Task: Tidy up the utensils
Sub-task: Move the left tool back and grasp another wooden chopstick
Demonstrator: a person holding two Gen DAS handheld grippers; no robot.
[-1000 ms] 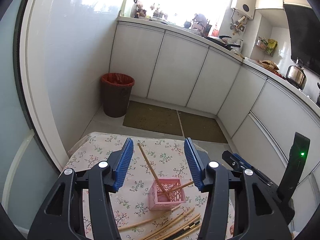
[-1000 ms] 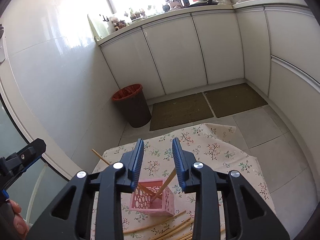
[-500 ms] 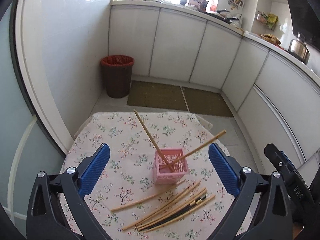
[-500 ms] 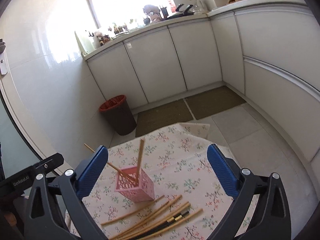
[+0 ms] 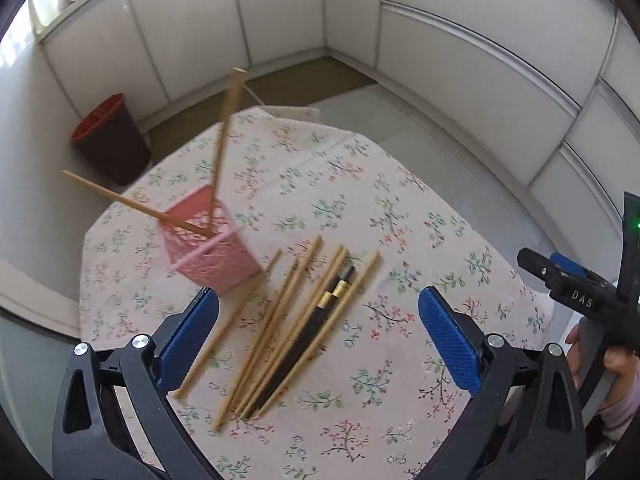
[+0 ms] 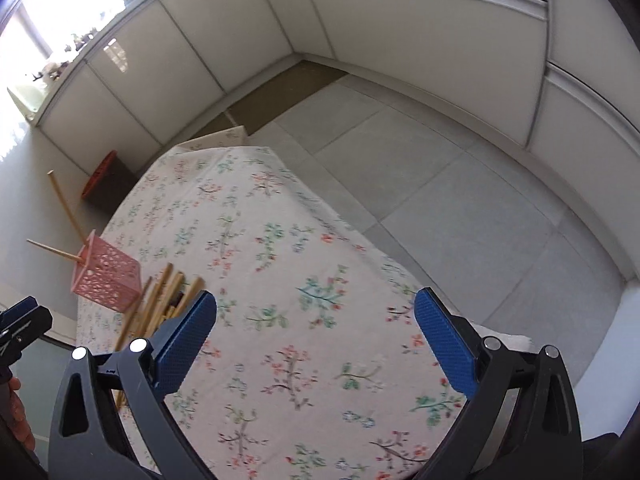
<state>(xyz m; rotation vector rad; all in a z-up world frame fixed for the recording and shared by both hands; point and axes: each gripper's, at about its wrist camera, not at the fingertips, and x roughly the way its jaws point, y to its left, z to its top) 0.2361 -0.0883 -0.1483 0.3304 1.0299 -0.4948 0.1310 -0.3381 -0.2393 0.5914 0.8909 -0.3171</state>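
White cabinets behind; both tools, left tool (image 5: 318, 334) and right tool (image 6: 316, 338), gape empty. Nudging the light pink basket (image 5: 208, 246) near the table's (image 5: 420, 216) left edge could topple it.

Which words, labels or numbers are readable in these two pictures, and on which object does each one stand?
"DAS": white letters on the black body of the right gripper, seen at the right edge of the left wrist view.
No other text is readable: the pink basket, the chopsticks and the floral tablecloth carry none that shows, and the right wrist view holds none.
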